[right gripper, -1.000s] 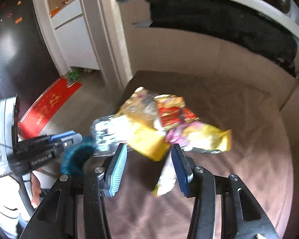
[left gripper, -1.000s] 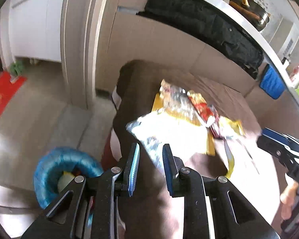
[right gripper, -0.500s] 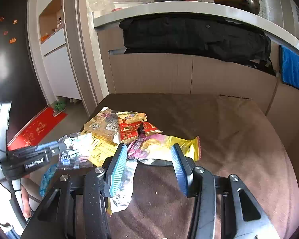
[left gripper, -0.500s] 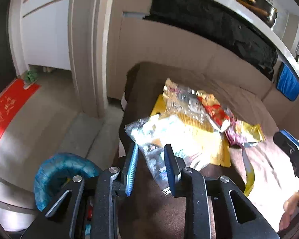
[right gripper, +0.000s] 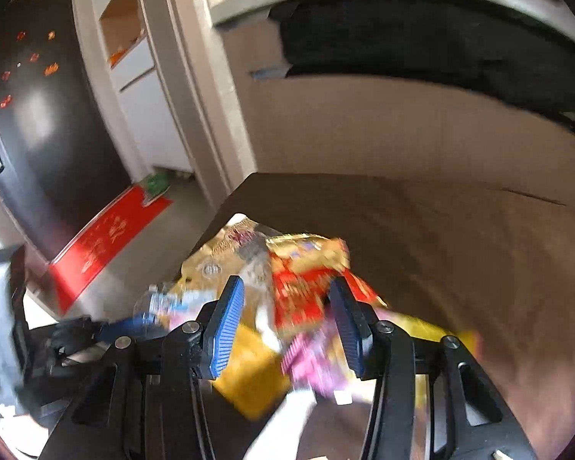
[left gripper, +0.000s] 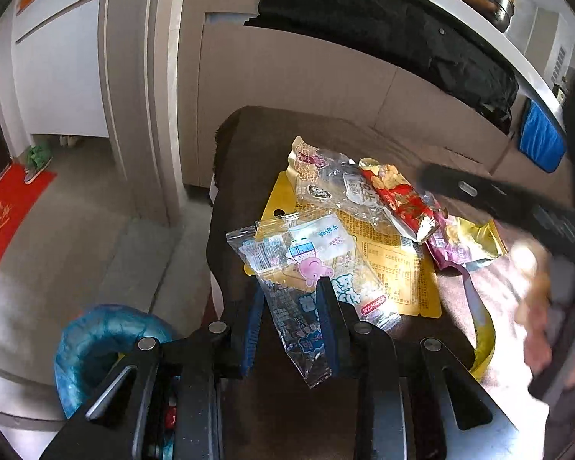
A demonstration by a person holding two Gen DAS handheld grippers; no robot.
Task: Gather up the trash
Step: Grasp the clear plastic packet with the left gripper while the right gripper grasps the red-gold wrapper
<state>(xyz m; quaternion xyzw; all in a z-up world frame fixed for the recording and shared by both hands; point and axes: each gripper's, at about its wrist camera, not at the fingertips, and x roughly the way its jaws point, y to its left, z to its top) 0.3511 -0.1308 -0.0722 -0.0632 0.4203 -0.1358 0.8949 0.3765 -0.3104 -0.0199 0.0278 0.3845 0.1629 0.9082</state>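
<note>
- Beside the brown table [left gripper: 249,145], on the floor, a blue-lined bin [left gripper: 96,341]; contents unclear.
- Left gripper [left gripper: 289,306] spread around the clear wrapper [left gripper: 306,264], not clamped.
- Right gripper [right gripper: 287,314] released above the red wrapper [right gripper: 299,291].

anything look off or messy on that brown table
Yes. Empty snack wrappers lie in an overlapping heap at the table's left edge. The clear pig-print wrapper juts past that edge, between the left gripper's open fingers. The red wrapper is torn open. The right gripper view is blurred.

Only "Peppa" reads on the clear wrapper [left gripper: 310,268]; other print illegible.
</note>
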